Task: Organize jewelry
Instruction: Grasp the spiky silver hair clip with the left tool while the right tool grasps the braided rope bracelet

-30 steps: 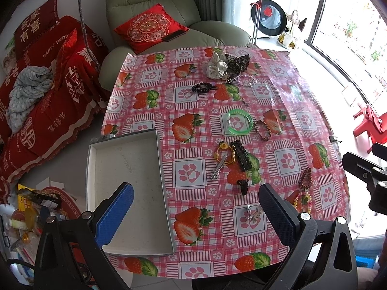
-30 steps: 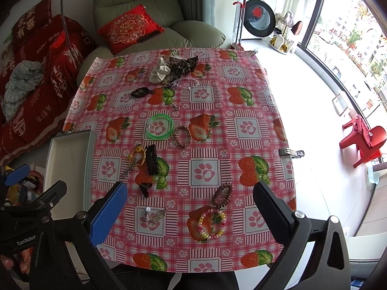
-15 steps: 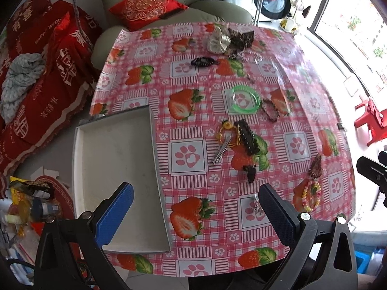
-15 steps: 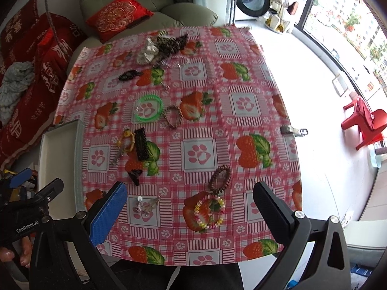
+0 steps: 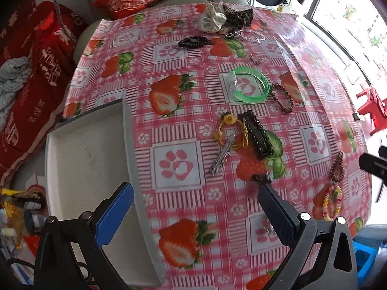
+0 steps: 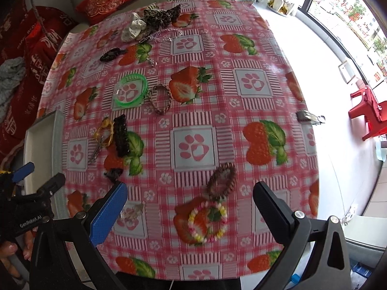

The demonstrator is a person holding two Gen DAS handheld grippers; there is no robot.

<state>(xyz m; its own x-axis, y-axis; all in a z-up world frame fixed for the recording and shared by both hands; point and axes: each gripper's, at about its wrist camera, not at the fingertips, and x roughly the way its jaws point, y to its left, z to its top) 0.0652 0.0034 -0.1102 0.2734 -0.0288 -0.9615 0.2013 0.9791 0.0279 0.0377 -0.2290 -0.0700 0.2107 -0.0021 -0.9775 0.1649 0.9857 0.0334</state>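
Jewelry lies scattered on a strawberry-print tablecloth. An empty white tray sits at the table's left edge. My left gripper is open and empty, over the cloth beside the tray. My right gripper is open and empty, just above a pastel bead bracelet and a brown bead bracelet. Further off lie a green bangle, a braided bracelet, a black hair clip, a yellow flower hair tie, a silver clip and a black coil tie.
Scrunchies and a thin chain lie at the far edge. A small clear item lies by my right gripper's left finger. A metal clamp holds the cloth at the right edge. A sofa with red cushions stands behind.
Both grippers have moved forward and lower toward the table, so the jewelry looks larger. The right gripper now hovers over the two bead bracelets. Both jaws stay open.
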